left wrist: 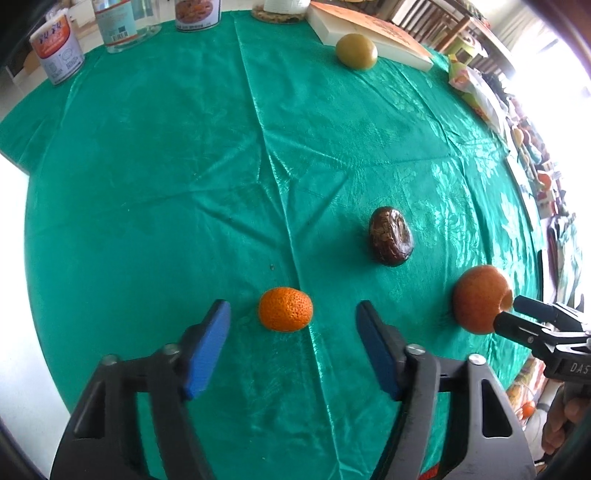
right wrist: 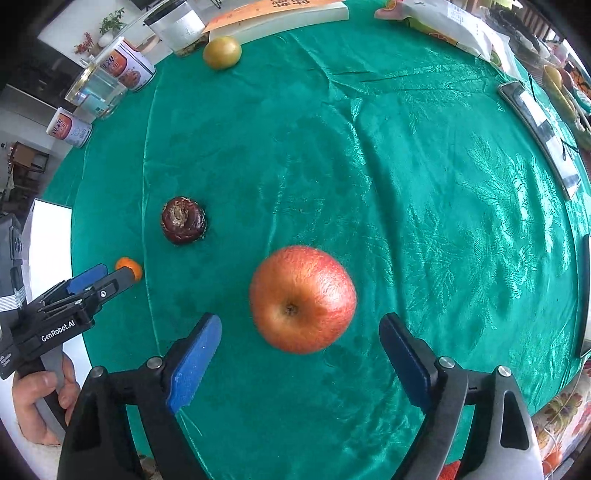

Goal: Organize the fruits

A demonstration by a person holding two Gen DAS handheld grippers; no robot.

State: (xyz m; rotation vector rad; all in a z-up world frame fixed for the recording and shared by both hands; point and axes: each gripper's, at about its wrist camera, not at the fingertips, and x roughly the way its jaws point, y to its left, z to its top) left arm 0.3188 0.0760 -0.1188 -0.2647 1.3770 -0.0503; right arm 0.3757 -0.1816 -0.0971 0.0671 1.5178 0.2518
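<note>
Four fruits are spread over the green cloth of the tabletop. A small mandarin (left wrist: 285,308) lies near the front edge, just ahead of the left gripper (left wrist: 291,343), whose blue pads are spread wide and hold nothing. Further right along that edge an apple (right wrist: 303,299) rests with its stem end towards the camera, ahead of the right gripper (right wrist: 301,354) — likewise wide open and empty. A dark, wrinkled fruit (left wrist: 390,236) sits a little further in between the two, and a yellow-green fruit (left wrist: 356,51) lies at the far edge beside a book (left wrist: 373,29).

The mandarin is judged light and soft-skinned; it is best taken across its middle with gentle pressure, since the peel can be crushed. The apple is judged heavier, firm and smooth — likely to roll or slip, so it should be gripped at its widest girth, clear of the stem dimple.
</note>
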